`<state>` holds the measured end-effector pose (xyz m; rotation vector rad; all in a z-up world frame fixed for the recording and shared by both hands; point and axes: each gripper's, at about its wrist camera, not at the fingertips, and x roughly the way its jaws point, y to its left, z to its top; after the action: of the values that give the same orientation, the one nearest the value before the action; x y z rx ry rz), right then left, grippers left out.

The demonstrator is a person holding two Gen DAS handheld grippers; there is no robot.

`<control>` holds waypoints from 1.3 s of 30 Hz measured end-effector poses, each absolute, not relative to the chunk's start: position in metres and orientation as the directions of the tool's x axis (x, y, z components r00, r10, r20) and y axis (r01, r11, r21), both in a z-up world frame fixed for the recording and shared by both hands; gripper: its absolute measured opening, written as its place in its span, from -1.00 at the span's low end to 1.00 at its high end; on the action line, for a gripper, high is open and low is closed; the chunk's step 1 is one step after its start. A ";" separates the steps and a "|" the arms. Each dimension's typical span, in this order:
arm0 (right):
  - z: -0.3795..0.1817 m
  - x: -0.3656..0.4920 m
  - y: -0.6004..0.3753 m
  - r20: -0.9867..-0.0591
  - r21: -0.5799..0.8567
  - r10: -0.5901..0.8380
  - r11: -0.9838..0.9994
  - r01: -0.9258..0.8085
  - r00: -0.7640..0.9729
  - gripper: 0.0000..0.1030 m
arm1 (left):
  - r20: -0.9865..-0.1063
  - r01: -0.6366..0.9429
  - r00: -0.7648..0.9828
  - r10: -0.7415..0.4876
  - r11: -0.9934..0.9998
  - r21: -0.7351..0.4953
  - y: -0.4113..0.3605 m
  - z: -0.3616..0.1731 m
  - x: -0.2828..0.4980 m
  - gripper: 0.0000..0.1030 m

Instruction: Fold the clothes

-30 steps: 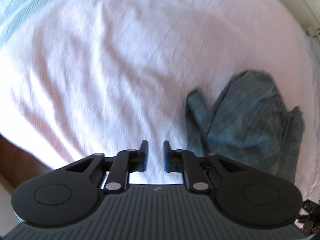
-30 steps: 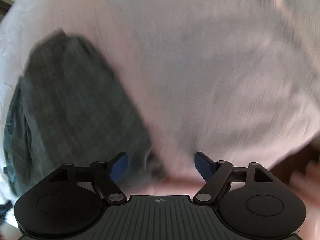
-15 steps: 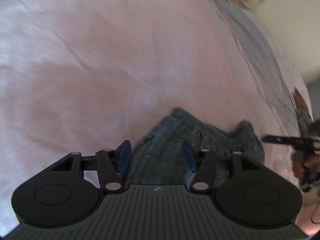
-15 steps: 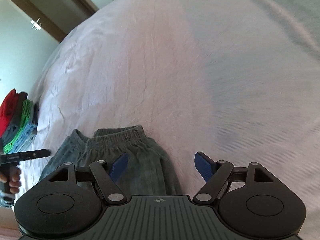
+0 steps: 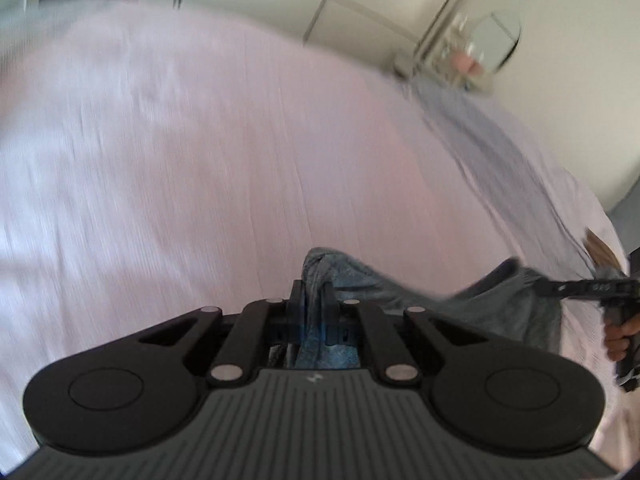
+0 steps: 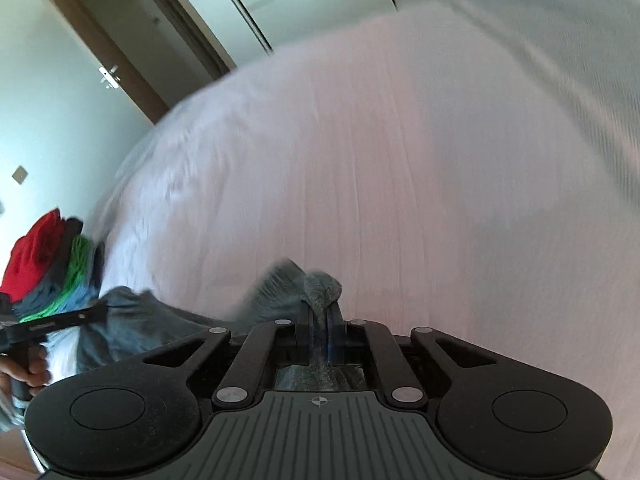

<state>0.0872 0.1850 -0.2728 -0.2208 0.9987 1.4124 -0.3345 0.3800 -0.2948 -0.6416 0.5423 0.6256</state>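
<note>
Grey-blue garment (image 5: 472,300) pinched in both just-closed tools, left tool (image 5: 312,294), right tool (image 6: 319,314), folded stack (image 6: 48,264) only in right view.

Left gripper (image 5: 312,294): jaws just closed, now clamped on a fold of grey-blue shorts (image 5: 400,292), cloth bunched up between the pads. Pointed down at a slant.

Right gripper (image 6: 319,322): jaws just closed too, pinched on another edge of the same shorts (image 6: 320,284), same downward slant.

Each gripper is seen from the other's camera, side-on, held by a hand on its grip: right hand (image 5: 620,338) at far right, left hand (image 6: 24,368) at far left. Garment is spanned between the two grips.
</note>
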 end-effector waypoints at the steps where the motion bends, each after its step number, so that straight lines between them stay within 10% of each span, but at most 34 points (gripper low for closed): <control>1: -0.264 0.089 0.196 -0.669 0.400 0.731 0.202 -0.894 -0.135 -0.92 | -0.613 -0.680 0.689 0.388 0.640 -0.359 0.391 -0.289 -0.329 -0.92; 3: -0.256 0.087 0.232 -0.646 0.358 0.760 0.215 -0.908 -0.075 -0.90 | -0.583 -0.693 0.685 0.437 0.638 -0.336 0.417 -0.280 -0.315 -0.89; 5: -0.254 0.085 0.269 -0.639 0.313 0.770 0.253 -0.915 -0.006 -0.65 | -0.588 -0.734 0.645 0.488 0.610 -0.299 0.444 -0.277 -0.299 -0.45; 6: -0.257 0.084 0.285 -0.657 0.288 0.753 0.290 -0.913 0.032 0.29 | -0.611 -0.772 0.598 0.518 0.578 -0.265 0.456 -0.280 -0.288 -0.25; 8: -0.263 0.083 0.295 -0.683 0.229 0.718 0.385 -0.894 0.134 0.98 | -0.637 -0.833 0.511 0.578 0.516 -0.201 0.471 -0.287 -0.281 -0.09; 14: -0.292 0.063 0.228 -0.715 0.314 0.692 0.447 -0.838 0.101 0.97 | -0.727 -0.864 0.465 0.506 0.438 -0.248 0.458 -0.310 -0.341 -0.21; 21: -0.314 -0.039 0.146 -0.805 0.206 0.591 0.366 -0.908 0.055 -0.02 | -0.822 -0.846 0.421 0.385 0.493 -0.202 0.382 -0.326 -0.421 -0.51; 34: -0.329 -0.263 0.182 -0.774 -0.133 0.633 -0.113 -0.985 0.032 -0.07 | -0.830 -0.813 0.450 0.329 0.536 -0.228 0.335 -0.326 -0.453 -0.50; 36: -0.343 -0.265 0.187 -0.779 -0.200 0.622 -0.129 -0.971 0.077 -0.86 | -0.827 -0.806 0.451 0.336 0.551 -0.215 0.339 -0.329 -0.452 -0.50; 39: -0.352 -0.250 0.183 -0.804 -0.153 0.592 -0.113 -0.982 0.057 -0.91 | -0.821 -0.780 0.457 0.344 0.598 -0.183 0.348 -0.337 -0.445 -0.50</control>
<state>-0.2501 0.1827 -0.3523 -0.8876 0.5816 1.4706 -0.4451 0.3482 -0.3375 -0.6023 0.8293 0.7465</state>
